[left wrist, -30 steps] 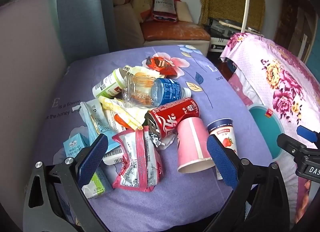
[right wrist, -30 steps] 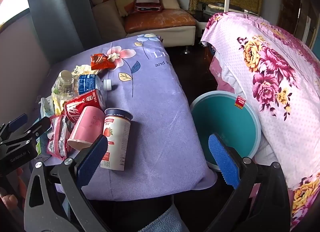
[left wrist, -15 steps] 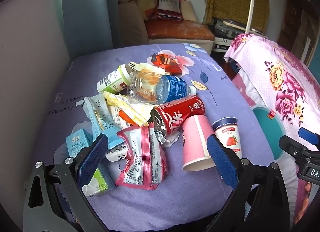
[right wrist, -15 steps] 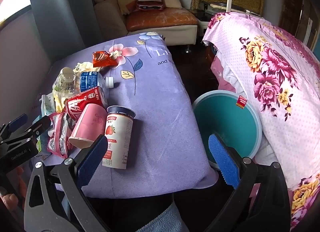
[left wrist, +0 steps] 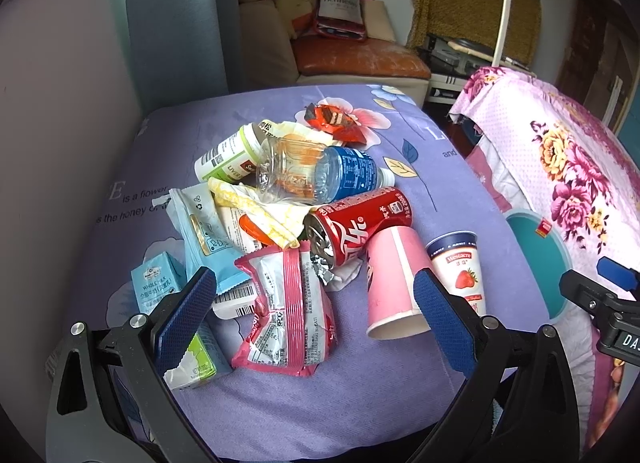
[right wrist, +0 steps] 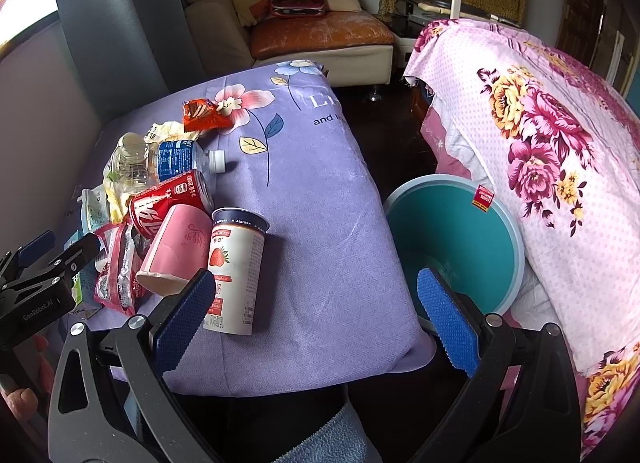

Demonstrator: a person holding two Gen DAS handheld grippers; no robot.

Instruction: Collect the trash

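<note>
Purple flowered cloth [left wrist: 256,415] fills the lower frame, where the left gripper [left wrist: 312,319] and right gripper [right wrist: 316,315] gape empty before a pink paper cup [left wrist: 390,283], a red drink can [left wrist: 356,229] and, farther right, a teal round bin [right wrist: 460,231].

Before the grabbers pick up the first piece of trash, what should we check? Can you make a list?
1. Left hand-held gripper open, empty: ok.
2. Right hand-held gripper open, empty: ok.
3. Teal bin open, nothing seen inside: ok.
4. Yogurt cup standing, near side free to grab: ok.
5. Pink paper cup lying down, leaning on the red can: lifting may roll the can, cannot tell.
</note>
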